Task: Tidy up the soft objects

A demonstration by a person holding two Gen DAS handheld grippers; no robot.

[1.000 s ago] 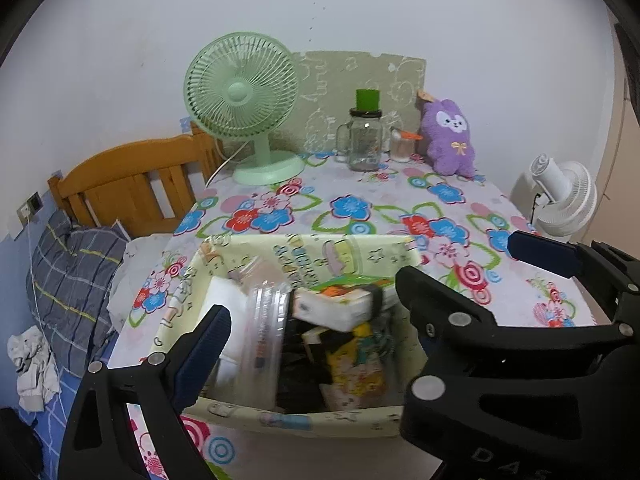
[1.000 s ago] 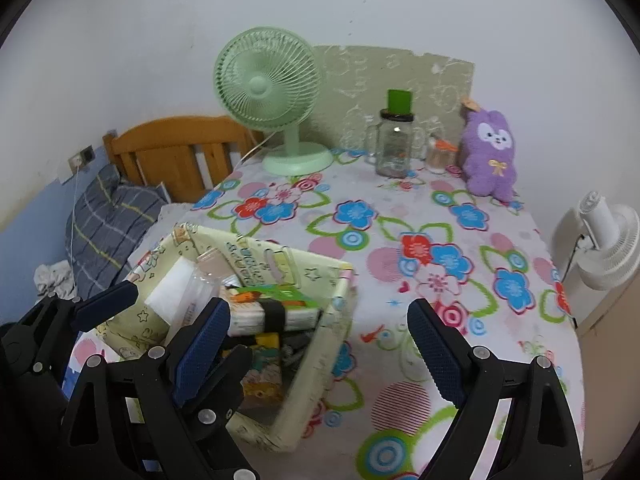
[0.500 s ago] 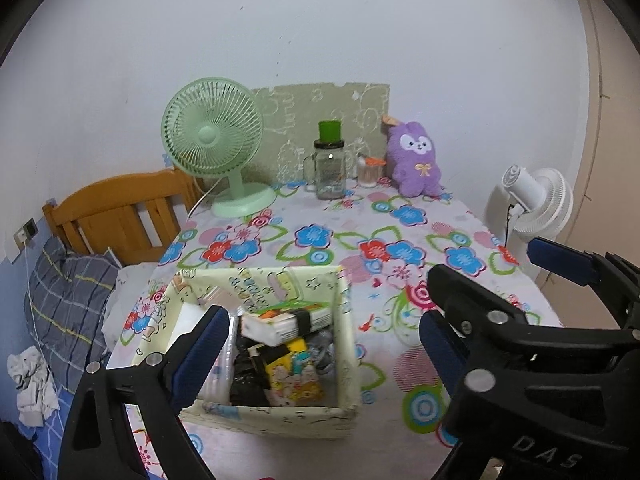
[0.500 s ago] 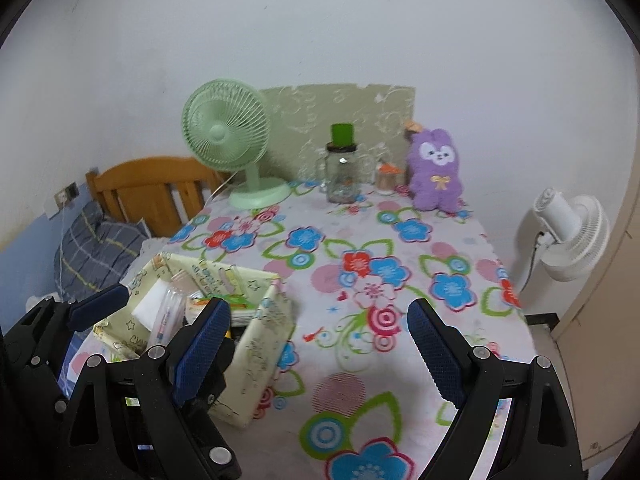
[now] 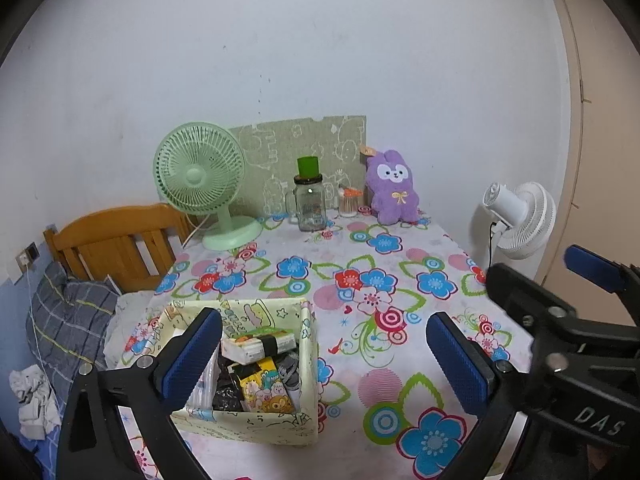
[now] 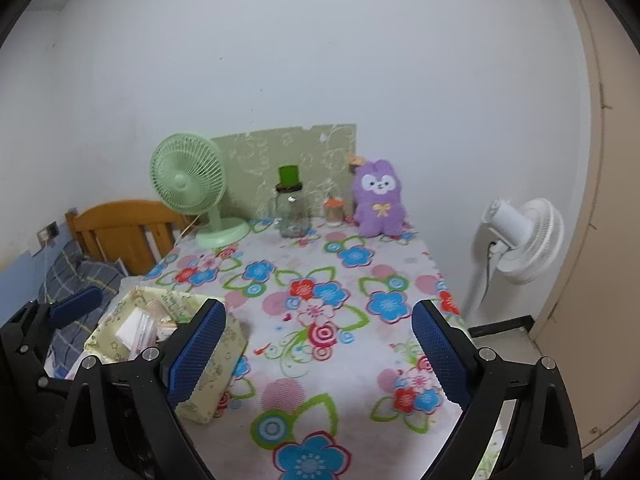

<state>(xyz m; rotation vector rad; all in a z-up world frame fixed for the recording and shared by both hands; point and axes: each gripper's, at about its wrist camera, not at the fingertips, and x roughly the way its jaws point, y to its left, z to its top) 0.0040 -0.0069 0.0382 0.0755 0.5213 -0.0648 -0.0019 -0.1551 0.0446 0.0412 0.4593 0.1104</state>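
Purple plush (image 5: 393, 188) sits upright against the far wall on the surface (image 5: 400, 312), well apart from both spread, empty hand-held grippers, left (image 5: 324, 356) just opened wider, right (image 6: 318, 354); a careless reach risks toppling the jar (image 5: 310, 206) beside it.

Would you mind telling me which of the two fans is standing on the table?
The mint green fan, on the flowered tablecloth at the back left. The white fan stands off the table's right edge.
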